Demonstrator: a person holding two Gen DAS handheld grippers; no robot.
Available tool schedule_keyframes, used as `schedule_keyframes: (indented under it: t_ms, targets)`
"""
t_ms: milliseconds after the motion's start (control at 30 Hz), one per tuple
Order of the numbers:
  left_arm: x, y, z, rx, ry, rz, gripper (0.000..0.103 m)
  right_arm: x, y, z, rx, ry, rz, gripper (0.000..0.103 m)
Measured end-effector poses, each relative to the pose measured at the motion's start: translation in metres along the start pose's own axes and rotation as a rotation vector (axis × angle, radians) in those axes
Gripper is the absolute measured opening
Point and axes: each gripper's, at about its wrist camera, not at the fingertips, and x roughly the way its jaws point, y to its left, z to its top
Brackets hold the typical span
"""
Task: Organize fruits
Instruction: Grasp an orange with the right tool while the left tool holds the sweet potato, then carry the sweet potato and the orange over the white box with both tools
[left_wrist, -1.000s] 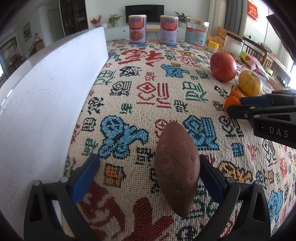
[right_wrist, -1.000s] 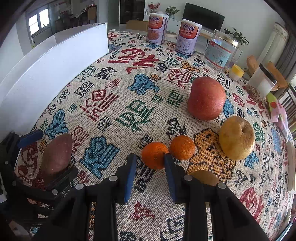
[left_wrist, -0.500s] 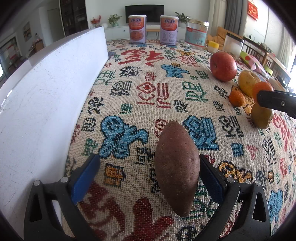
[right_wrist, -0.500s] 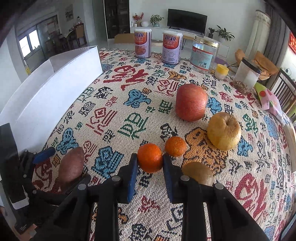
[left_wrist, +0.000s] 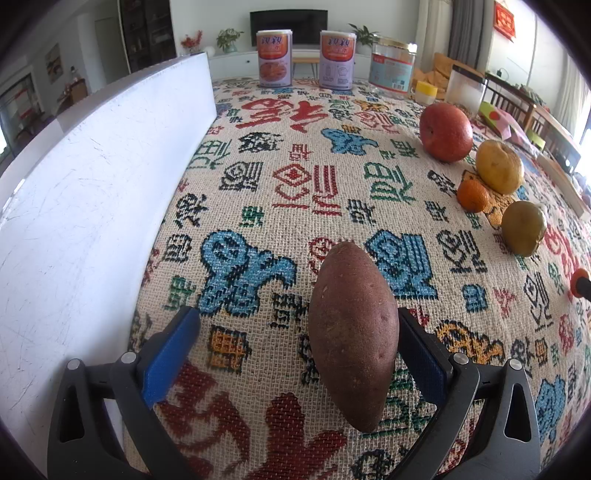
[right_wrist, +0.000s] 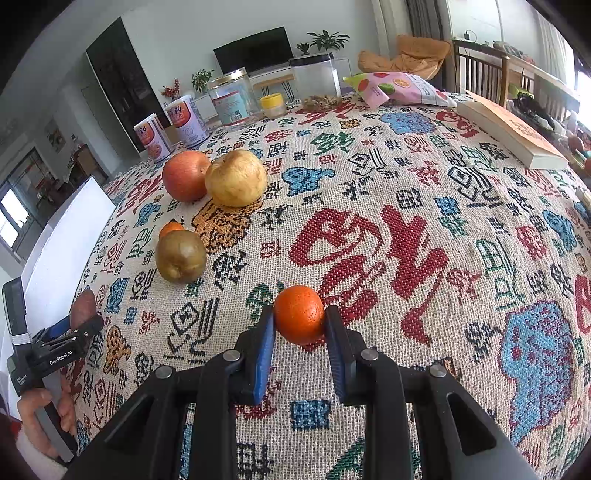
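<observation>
1. I'm gripping an orange mandarin (right_wrist: 299, 314) in the right tongs (right_wrist: 300, 332), both blue pads clamped on its sides, and I'm carrying it clear over the patterned cloth of the worktop (right_wrist: 406, 221), away from the fruit cluster.
2. The left tongs (left_wrist: 299, 354) are standing wide and released around the sweet potato (left_wrist: 352, 332). Its right side is against the right pad, the left pad is well apart from it, so nothing is gripped there. It's lying on the cloth near the white board (left_wrist: 92, 184).
3. Fruit waiting on the cloth: red apple (right_wrist: 184, 180) and yellow pear (right_wrist: 236, 177) touching or nearly so, a second small mandarin (right_wrist: 170, 228) just behind the brownish-green pear (right_wrist: 180, 256).
4. Progress, my read: early. One mandarin is lifted, none placed that I can see. No bowl or basket is showing in either view, so I can't tell where it's meant to go.
5. Left to do: set this mandarin down, then handle the four remaining fruits. I'm guessing the sweet potato gets kept apart since it isn't a fruit.
6. Clutter at the far edge (cans (left_wrist: 274, 59), a jar (left_wrist: 392, 62), a snack bag (right_wrist: 391, 86), a book (right_wrist: 509, 129)) I'm leaving alone.
</observation>
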Motion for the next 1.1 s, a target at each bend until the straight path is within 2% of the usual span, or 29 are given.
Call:
schedule_keyframes:
  t_ms: [233,267,300,367,467,567,633,700,800,867,900,967,1033,1100]
  targets:
    - [0.000,0.000,0.000,-0.001,0.000,-0.002,0.103,0.000,-0.025,-0.012,0.123,-0.058,0.073,0.033]
    - [-0.001,0.000,0.000,-0.002,0.000,-0.004,0.102,-0.005,-0.029,-0.012,0.146,-0.083,0.075,0.042]
    - [-0.001,0.000,0.000,-0.004,0.000,-0.009,0.102,-0.011,-0.035,-0.013,0.175,-0.108,0.073,0.058]
    - [-0.002,0.003,0.000,-0.016,-0.005,-0.033,0.102,-0.024,-0.049,-0.016,0.248,-0.168,0.075,0.075]
    - [-0.010,0.014,-0.001,-0.046,-0.022,-0.143,0.102,-0.038,-0.077,-0.021,0.385,-0.234,0.101,0.077]
    - [-0.020,0.023,-0.009,-0.060,-0.027,-0.255,0.102,-0.041,-0.107,-0.029,0.539,-0.250,0.120,0.077]
    - [-0.025,0.019,-0.014,-0.035,-0.029,-0.260,0.101,-0.043,-0.115,-0.032,0.586,-0.258,0.119,0.077]
    - [-0.025,0.005,-0.013,0.029,-0.024,-0.232,0.101,-0.045,-0.113,-0.031,0.574,-0.262,0.115,0.077]
    - [-0.019,-0.018,-0.004,0.089,-0.019,-0.138,0.099,-0.040,-0.090,-0.022,0.466,-0.233,0.113,0.077]
    - [-0.011,-0.026,0.000,0.082,0.011,-0.087,0.075,-0.037,-0.067,-0.018,0.350,-0.209,0.112,0.077]
    - [-0.012,-0.028,0.000,0.077,-0.006,-0.061,0.071,-0.034,-0.055,-0.016,0.288,-0.197,0.110,0.077]
    - [-0.013,-0.032,0.000,0.080,-0.011,-0.056,0.040,-0.028,-0.032,-0.014,0.179,-0.165,0.109,0.077]
    - [-0.016,-0.033,-0.002,0.091,-0.005,-0.059,0.040,-0.020,-0.016,-0.013,0.098,-0.135,0.064,0.077]
    - [-0.019,-0.028,-0.004,0.068,0.007,-0.095,0.040,-0.007,-0.005,-0.011,0.029,-0.086,-0.004,0.077]
